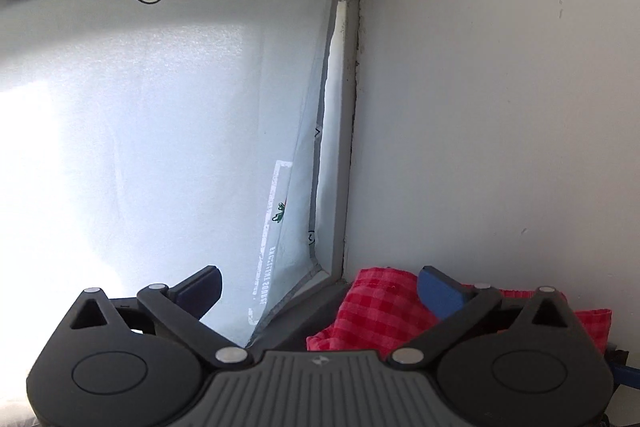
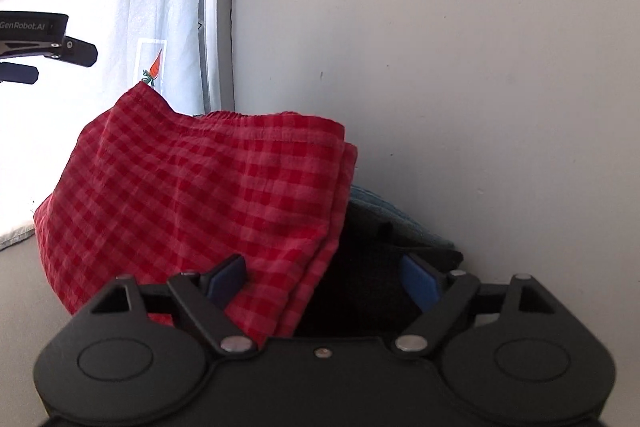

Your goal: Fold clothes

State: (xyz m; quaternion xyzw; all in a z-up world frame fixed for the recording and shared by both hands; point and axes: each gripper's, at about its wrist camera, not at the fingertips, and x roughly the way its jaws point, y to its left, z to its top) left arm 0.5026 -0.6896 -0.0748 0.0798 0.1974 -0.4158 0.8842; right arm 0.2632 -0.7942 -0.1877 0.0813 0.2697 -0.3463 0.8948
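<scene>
A folded red checked garment [image 2: 200, 187] lies on top of a pile of dark clothes [image 2: 360, 287] and a blue one [image 2: 384, 207] against the wall. My right gripper [image 2: 324, 277] is open just in front of the pile. The garment's lower right edge lies between the fingers, by the left pad [image 2: 228, 277], and is not pinched. My left gripper [image 1: 322, 287] is open with nothing between its fingers, and the red garment [image 1: 376, 307] shows low behind its right finger [image 1: 440, 293]. From the right wrist view, the left gripper [image 2: 56, 65] hangs at the far left, apart from the garment.
A white translucent sheet [image 1: 160, 127] with a carrot print [image 2: 155, 67] covers a bright window. A grey window frame [image 1: 344, 147] meets the white wall [image 1: 500, 107] at the corner. A grey surface [image 2: 24, 287] lies left of the pile.
</scene>
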